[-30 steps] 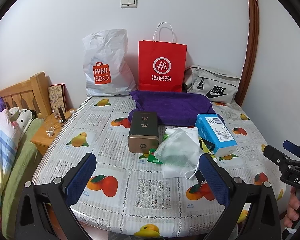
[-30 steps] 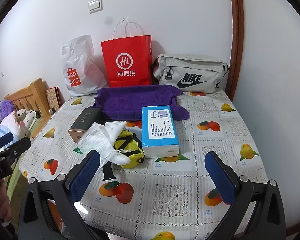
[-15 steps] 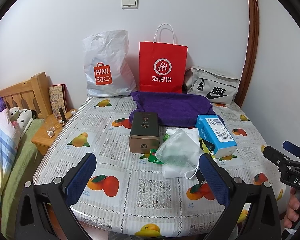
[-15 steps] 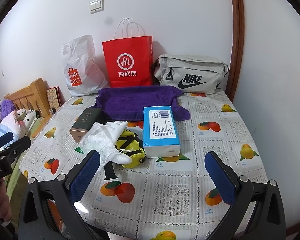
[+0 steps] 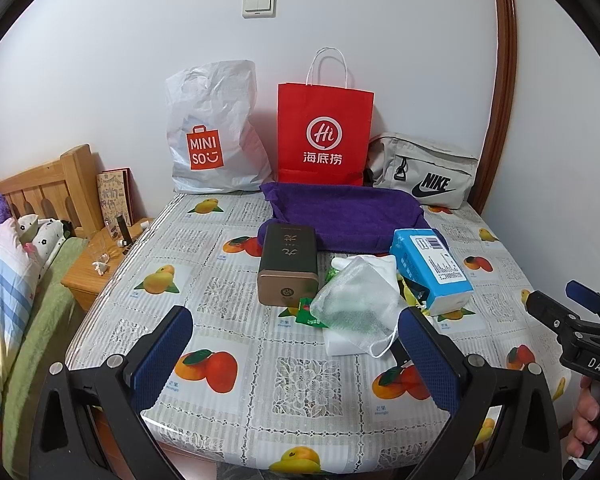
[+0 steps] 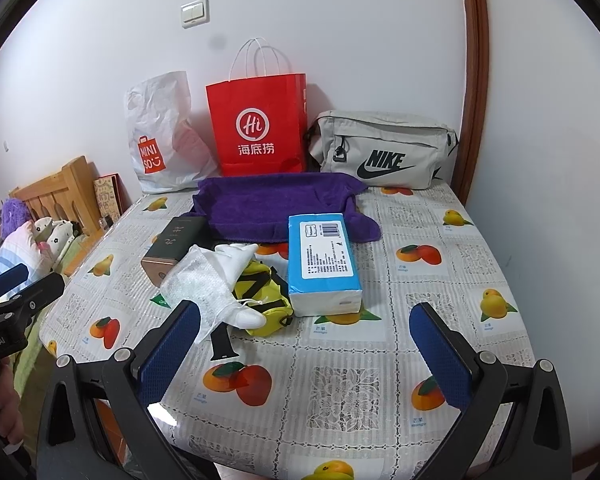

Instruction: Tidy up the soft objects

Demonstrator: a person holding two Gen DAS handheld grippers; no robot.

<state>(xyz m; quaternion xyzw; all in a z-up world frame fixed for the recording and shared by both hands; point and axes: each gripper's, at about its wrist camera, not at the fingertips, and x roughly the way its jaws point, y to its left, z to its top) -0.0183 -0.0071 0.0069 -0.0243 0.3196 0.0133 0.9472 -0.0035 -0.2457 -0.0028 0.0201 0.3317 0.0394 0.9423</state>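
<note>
A purple towel point(image 5: 348, 214) point(image 6: 276, 208) lies spread at the back of the fruit-print table point(image 5: 300, 384). In front of it sit a blue tissue pack point(image 5: 430, 266) point(image 6: 322, 264), a white mesh pouch point(image 5: 358, 304) point(image 6: 198, 286), a white cloth point(image 6: 236, 258), a yellow-and-black fabric pouch point(image 6: 266, 296) and a brown tin box point(image 5: 288, 266) point(image 6: 174, 248). My left gripper point(image 5: 296, 356) hovers open over the near table edge, short of the mesh pouch. My right gripper point(image 6: 304, 344) also stands open, nothing between its fingers, near the tissue pack.
Against the wall stand a white Miniso plastic bag point(image 5: 212, 136), a red paper bag point(image 5: 324, 132) and a grey Nike bag point(image 5: 424, 172). A black watch strap point(image 6: 222, 344) lies near the front. A wooden nightstand point(image 5: 96, 268) and bed point(image 5: 16, 280) are at left.
Both views have crept slightly closer to the table; the objects have not moved and both grippers stay open.
</note>
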